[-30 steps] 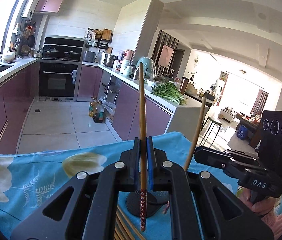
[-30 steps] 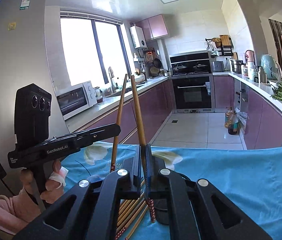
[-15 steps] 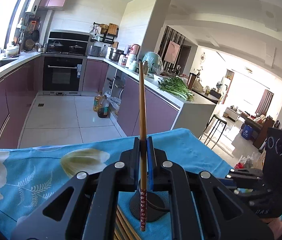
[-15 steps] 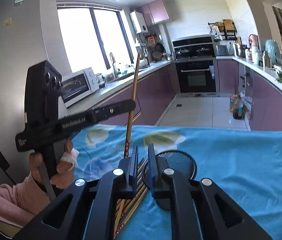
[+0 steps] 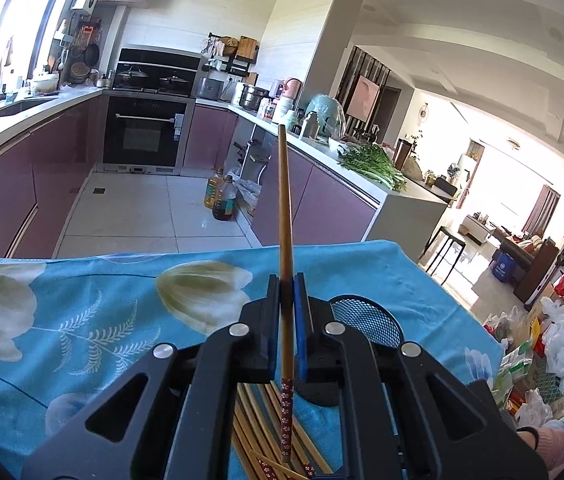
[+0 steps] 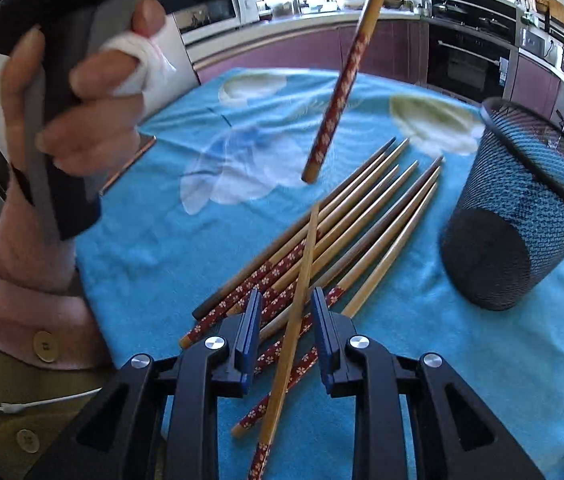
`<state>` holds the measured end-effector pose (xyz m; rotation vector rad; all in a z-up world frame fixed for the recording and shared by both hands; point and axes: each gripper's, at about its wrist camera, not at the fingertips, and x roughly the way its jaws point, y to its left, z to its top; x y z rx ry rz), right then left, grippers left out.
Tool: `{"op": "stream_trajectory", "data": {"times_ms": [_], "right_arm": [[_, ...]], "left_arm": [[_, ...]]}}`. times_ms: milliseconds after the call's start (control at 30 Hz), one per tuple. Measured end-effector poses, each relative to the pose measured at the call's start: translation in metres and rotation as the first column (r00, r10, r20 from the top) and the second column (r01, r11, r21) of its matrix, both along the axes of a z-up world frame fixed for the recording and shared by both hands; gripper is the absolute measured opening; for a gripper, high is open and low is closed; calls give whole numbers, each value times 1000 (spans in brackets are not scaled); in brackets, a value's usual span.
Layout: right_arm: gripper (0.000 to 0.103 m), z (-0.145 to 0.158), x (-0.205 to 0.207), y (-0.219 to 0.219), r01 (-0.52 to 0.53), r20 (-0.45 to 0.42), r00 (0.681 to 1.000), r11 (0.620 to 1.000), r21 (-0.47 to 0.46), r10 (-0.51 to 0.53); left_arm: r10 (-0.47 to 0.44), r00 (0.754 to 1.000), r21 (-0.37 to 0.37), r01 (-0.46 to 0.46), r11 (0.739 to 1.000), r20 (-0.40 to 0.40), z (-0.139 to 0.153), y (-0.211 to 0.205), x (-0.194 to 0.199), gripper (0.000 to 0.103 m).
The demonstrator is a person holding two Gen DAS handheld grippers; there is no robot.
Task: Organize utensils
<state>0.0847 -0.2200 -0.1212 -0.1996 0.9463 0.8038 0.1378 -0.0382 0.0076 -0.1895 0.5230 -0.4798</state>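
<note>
Up close, a slim bamboo chopstick with a red flower-patterned handle end (image 5: 284, 240) stands nearly upright, clamped between the blue pads of the left gripper (image 5: 287, 292). Its plain tip points up toward the kitchen and its patterned end hangs clear above the table. In the right wrist view the same chopstick (image 6: 340, 92) slants down over the cloth without touching it.

Below it lies a loose fan of about 8 more matching chopsticks (image 6: 334, 232), side by side on a blue tablecloth printed with pale flowers (image 6: 154, 240), their tips pointing toward the far edge. 1 further chopstick (image 6: 296, 312) lies slantwise across that fan and passes between the pads of the right gripper (image 6: 287, 320). Those pads stand slightly apart on either side of it and do not appear to press on it.

Just beside the fan, on the right of that view, stands a round black wire-mesh holder (image 6: 518, 216), upright; its inside cannot be seen well enough to say what it contains.

A hand with a white bandage on 1 finger (image 6: 82, 100) grips the left tool's handle, above a pink sleeve (image 6: 22, 312).

Judging from this, the step in hand is gathering chopsticks singly for the holder. The left chopstick seems ready to be carried over the rim and let go with 1 end down. The right tongs would need to close on the crossing chopstick, or line up along it, before lifting, since a slanted grip could let it swing or nudge the others.
</note>
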Motion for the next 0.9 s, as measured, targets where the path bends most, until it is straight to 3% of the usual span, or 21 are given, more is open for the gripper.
{"op": "stream_trajectory", "data": {"times_ms": [100, 233, 433, 667, 900], "right_arm": [[7, -5, 2, -8, 26, -15, 1000, 1000, 13, -25], [6, -3, 5, -18, 56, -21, 998, 997, 46, -55], [6, 37, 3, -60, 148, 62, 985, 974, 172, -160], [6, 89, 11, -100, 252, 187, 926, 907, 337, -327], [6, 129, 19, -126, 249, 276, 879, 869, 428, -388]], "left_arm": [[1, 1000, -2, -1, 1000, 0, -3, 5, -2, 8], [-8, 1000, -8, 8, 1000, 2, 0, 5, -3, 8], [-38, 999, -26, 38, 999, 25, 7, -3, -2, 8], [-60, 996, -44, 62, 997, 62, 18, -23, 5, 8], [-59, 991, -63, 67, 996, 121, 37, -45, 20, 8]]}}
